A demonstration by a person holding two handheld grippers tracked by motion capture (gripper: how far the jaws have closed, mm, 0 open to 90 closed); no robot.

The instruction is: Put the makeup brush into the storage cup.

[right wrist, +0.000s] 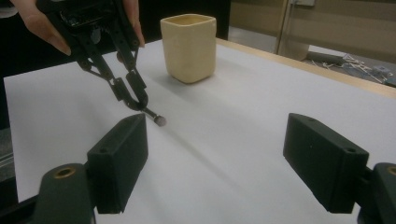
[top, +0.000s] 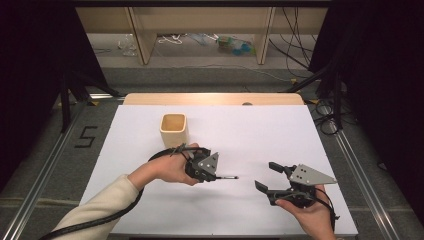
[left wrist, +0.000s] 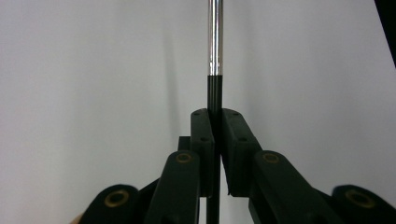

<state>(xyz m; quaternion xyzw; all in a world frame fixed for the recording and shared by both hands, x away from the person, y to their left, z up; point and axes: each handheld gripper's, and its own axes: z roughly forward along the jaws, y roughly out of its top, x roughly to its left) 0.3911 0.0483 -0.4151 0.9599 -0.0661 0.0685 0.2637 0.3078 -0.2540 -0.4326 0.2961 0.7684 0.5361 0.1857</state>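
We see the left tool point(top: 219, 176) clamped on a thin black stylus point(left wrist: 214, 46) with a silver shaft, its tip pointing toward the middle of the white surface point(top: 260, 135). The right tool point(top: 268, 176) rests near the front edge, its jaws wide apart and holding nothing. A beige cup point(top: 173, 130) stands behind the left tool.

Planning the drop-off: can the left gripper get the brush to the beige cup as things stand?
Probably yes. The left gripper is shut on the brush, and the beige cup stands open-topped just beyond that hand with bare white table between. The right gripper sits off to the side, jaws open.
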